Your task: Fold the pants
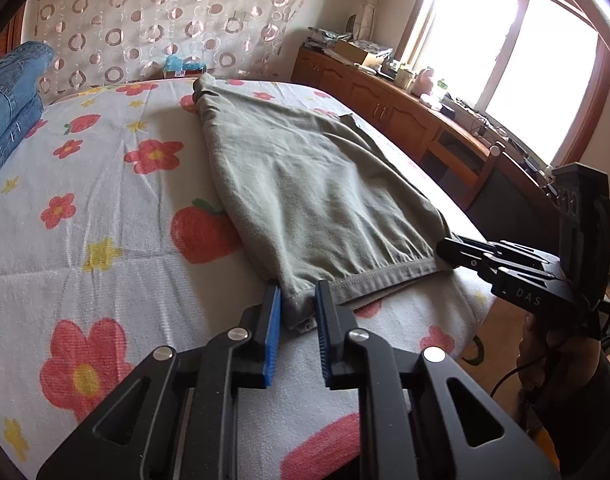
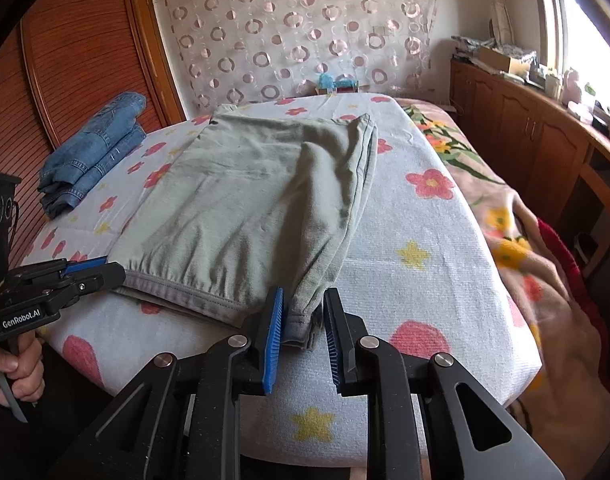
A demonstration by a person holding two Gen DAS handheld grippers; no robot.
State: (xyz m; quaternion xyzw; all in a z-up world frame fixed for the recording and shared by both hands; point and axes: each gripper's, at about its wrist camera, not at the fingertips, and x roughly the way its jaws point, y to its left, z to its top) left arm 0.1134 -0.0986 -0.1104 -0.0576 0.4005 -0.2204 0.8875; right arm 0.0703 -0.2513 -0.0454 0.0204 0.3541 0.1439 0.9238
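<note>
Blue-padded left gripper (image 1: 297, 303) pinched the near waistband corner of the grey pants (image 1: 305, 184), which stretched ahead across the flowered sheet (image 1: 105, 200). Right gripper (image 2: 303, 312) straddled the other corner, jaws slack. Folded jeans (image 2: 93, 152) lay far left.

Bright daylight floods from the overexposed window (image 1: 505, 60); fisheye edges curve and darken.

pants (image 2: 241, 200): grey-green | bedsheet (image 2: 425, 240): white, red flowers, yellow stars | jeans (image 2: 93, 152): blue
</note>
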